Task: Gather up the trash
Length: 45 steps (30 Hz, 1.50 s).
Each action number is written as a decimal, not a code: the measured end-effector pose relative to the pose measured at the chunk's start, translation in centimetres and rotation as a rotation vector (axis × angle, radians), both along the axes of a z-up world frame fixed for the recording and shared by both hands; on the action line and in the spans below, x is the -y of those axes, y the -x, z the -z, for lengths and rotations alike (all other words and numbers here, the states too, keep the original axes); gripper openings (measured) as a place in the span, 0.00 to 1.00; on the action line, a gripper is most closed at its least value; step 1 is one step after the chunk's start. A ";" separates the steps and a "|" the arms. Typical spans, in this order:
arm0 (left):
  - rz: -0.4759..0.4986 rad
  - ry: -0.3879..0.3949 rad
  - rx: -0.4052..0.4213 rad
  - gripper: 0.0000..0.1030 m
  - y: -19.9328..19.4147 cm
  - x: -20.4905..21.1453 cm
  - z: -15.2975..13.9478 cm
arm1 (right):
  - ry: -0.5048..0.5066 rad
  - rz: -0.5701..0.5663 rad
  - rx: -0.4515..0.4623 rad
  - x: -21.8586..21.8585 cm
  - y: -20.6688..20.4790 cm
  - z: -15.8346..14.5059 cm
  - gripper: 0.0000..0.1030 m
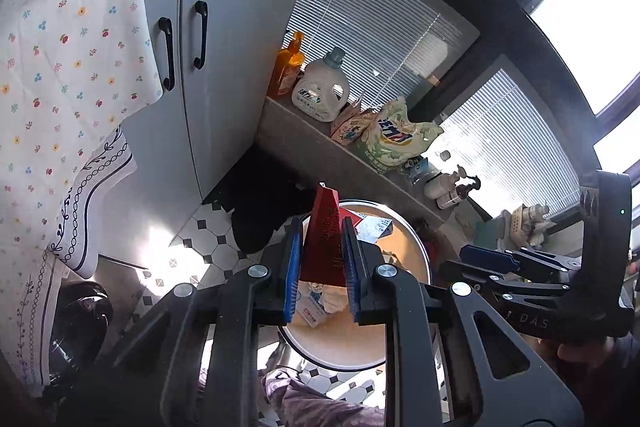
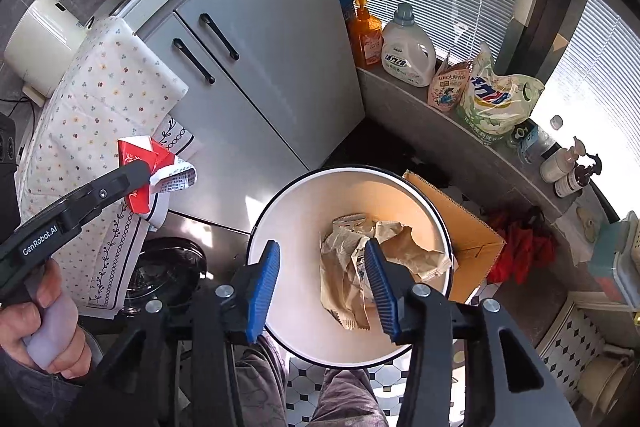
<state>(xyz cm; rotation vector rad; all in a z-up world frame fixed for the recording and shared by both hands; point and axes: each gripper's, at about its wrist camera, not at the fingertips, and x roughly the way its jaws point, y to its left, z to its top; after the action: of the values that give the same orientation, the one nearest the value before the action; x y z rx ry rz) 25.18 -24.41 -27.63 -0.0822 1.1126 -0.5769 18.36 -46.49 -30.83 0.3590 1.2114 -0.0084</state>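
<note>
Both tongs are over the round white trash bin with the dark rim (image 2: 400, 183), which stands on the black-and-white tiled floor (image 2: 308, 383).

The left tongs (image 1: 322, 259) are clamped on a flattened red cardboard carton with dark print (image 1: 326, 247). It stands upright between the blue ribbed pads (image 1: 292, 267), its narrow end sticking up toward 12 o'clock. In the right wrist view the same carton (image 2: 150, 167) shows as red and white, crumpled, with a printed white flap, over at 9 o'clock from the bin and off to the side of its rim. A person's hand (image 2: 44, 319) grips the handle of those tongs.

The right tongs (image 2: 322, 285) are parted, nothing pinched between the pads, right above the bin mouth. Below them in the bin lies a crumpled tan paper wrapper (image 2: 400, 243) along with other scrunched packaging. Whether the right pad brushes that paper I can't tell.

Around the bin: a brown cardboard box (image 2: 464, 223) touches it at about 3 o'clock. Grey cabinet doors with black handles (image 2: 272, 47) stand at 11 o'clock. A flower-print white cloth (image 2: 108, 87) hangs over the desk edge at 10 o'clock. On the grey ledge by the window blinds stand an orange pump bottle (image 2: 366, 35), a white detergent jug (image 2: 408, 47) and a green-white refill bag (image 2: 496, 99).
</note>
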 end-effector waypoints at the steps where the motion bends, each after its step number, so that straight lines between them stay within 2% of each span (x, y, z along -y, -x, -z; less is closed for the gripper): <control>1: 0.000 -0.004 -0.003 0.19 0.1 0.0 0.1 | -0.007 -0.002 -0.003 0.0 0.2 0.1 0.43; 6: 0.026 -0.024 -0.019 0.19 1.0 1.0 0.5 | -0.006 -0.014 -0.007 0.8 1.8 -0.3 0.44; 13: 0.135 -0.071 -0.067 0.20 2.8 3.9 1.6 | -0.009 0.077 0.005 3.8 5.3 -1.2 0.45; 14: 0.152 -0.075 -0.081 0.24 3.0 4.3 1.8 | -0.013 0.094 0.008 4.2 5.8 -1.3 0.45; 15: 0.168 -0.076 -0.104 0.38 3.1 4.6 2.1 | -0.016 0.112 0.011 4.6 6.3 -1.4 0.45; 17: 0.183 -0.085 -0.121 0.52 3.3 5.1 2.3 | -0.014 0.139 0.018 5.2 7.3 -1.6 0.45; 19: 0.197 -0.088 -0.119 0.53 3.4 5.2 2.0 | -0.018 0.162 0.028 5.7 8.1 -1.8 0.46; 21: 0.202 -0.097 -0.109 0.59 3.4 5.3 1.5 | -0.028 0.180 0.039 6.1 8.8 -2.1 0.46; 25: 0.188 -0.116 -0.075 0.62 3.3 4.9 -0.2 | -0.054 0.195 0.060 6.5 9.3 -2.5 0.49; 29: 0.132 -0.121 -0.045 0.67 3.3 3.5 -2.7 | -0.070 0.173 0.085 6.4 9.0 -3.5 0.55; 34: 0.052 -0.112 0.009 0.73 3.7 1.0 -6.8 | -0.089 0.124 0.119 5.9 8.1 -6.0 0.69; 36: 0.022 -0.108 0.040 0.79 3.9 -0.2 -8.5 | -0.082 0.108 0.128 5.4 7.6 -6.9 0.74; 40: -0.051 -0.081 0.080 0.86 4.4 -3.1 -11.8 | -0.053 0.081 0.158 4.0 6.6 -9.7 0.83; 42: -0.092 -0.090 0.129 0.91 4.7 -4.6 -13.7 | -0.048 0.082 0.208 3.2 6.5 -11.7 0.86; 45: -0.146 -0.054 0.172 0.94 5.1 -7.2 -16.2 | -0.027 0.067 0.279 1.5 6.4 -14.8 0.92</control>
<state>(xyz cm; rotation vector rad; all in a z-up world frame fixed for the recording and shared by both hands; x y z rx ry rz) 20.04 -17.20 -11.46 -0.0647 0.9457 -0.4149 11.97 -47.99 -15.99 0.4094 0.9245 0.0002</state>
